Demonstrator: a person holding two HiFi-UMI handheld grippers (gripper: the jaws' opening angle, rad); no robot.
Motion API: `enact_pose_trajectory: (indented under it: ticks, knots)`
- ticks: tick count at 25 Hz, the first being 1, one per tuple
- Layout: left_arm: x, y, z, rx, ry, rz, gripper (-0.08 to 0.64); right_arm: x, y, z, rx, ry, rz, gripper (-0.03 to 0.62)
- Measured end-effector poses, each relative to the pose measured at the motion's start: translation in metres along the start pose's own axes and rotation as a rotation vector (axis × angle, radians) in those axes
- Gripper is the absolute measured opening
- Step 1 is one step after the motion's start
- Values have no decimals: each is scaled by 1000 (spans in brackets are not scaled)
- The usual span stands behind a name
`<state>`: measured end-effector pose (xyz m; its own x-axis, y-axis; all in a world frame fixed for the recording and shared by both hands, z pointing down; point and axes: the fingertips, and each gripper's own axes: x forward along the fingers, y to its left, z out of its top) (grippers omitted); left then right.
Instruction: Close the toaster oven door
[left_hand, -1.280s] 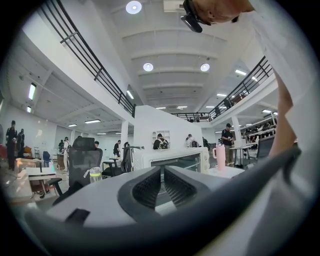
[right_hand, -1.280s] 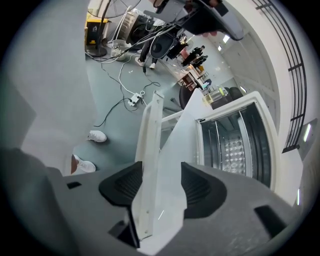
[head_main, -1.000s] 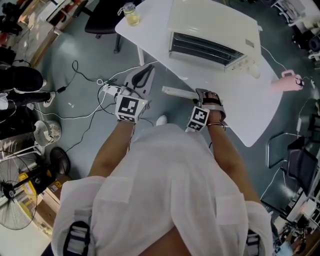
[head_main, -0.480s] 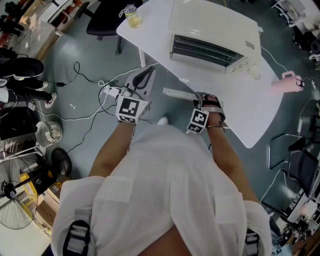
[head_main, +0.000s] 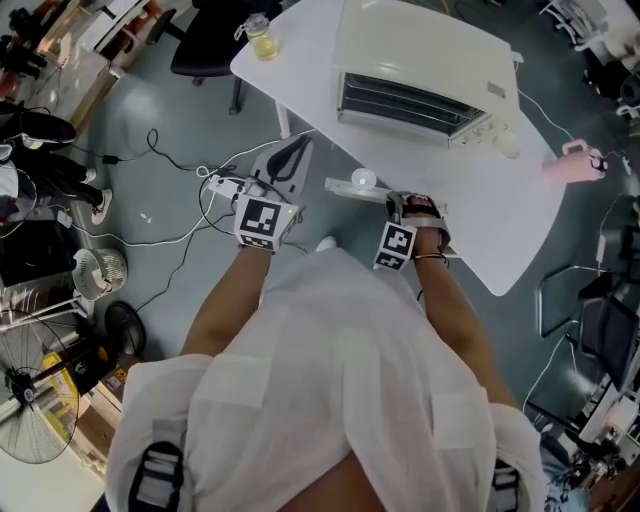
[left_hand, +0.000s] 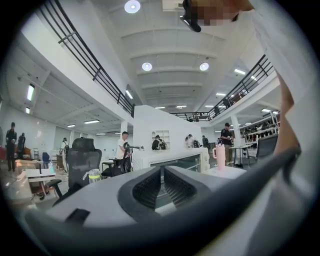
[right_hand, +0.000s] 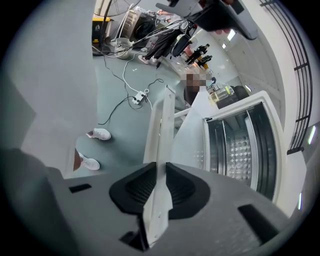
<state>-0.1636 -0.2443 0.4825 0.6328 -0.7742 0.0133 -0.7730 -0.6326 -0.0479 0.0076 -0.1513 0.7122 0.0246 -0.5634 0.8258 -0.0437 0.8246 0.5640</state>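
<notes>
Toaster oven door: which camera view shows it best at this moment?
The right gripper view: the toaster oven door stands edge-on between the closing jaws of the right gripper, close and sharp. The head view shows it small and open. In the left gripper view I cannot make it out.

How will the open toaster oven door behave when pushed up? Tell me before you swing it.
The door looks like a stiff flat panel, edge-on between the right gripper's closing jaws, so it probably won't flex. It seems hinged to the toaster oven, so it should swing, not slide. Its thin smooth edge might slip in that grip.
</notes>
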Motion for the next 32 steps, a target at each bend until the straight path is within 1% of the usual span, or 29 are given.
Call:
enact_pose_trajectory:
  ticks: [6, 8, 12, 16, 20, 26, 32]
  knots:
    - [2, -4, 6, -7, -15, -5, 25, -14, -12, 0, -17, -15, -31, 58]
    - [4, -4, 9, -8, -19, -4, 25, -18, -18, -1, -5, -19, -41, 55]
    - [4, -4, 11, -8, -19, -15, 25, -28, -30, 0, 50, -13, -40, 48]
    - [2, -5, 19, -26, -24, -18, 25, -38, -41, 1, 53, -15, -65, 43]
    - [9, -7, 28, -24, -40, -26, 25, -43, -55, -2, 81, -23, -85, 35]
    - [15, -4, 35, -9, -37, 3, 25, -53, -76, -3, 88, -39, -123, 29]
    - [19, 6, 43, -31, -53, 31, 25, -63, -101, -6, 84, -47, -145, 26]
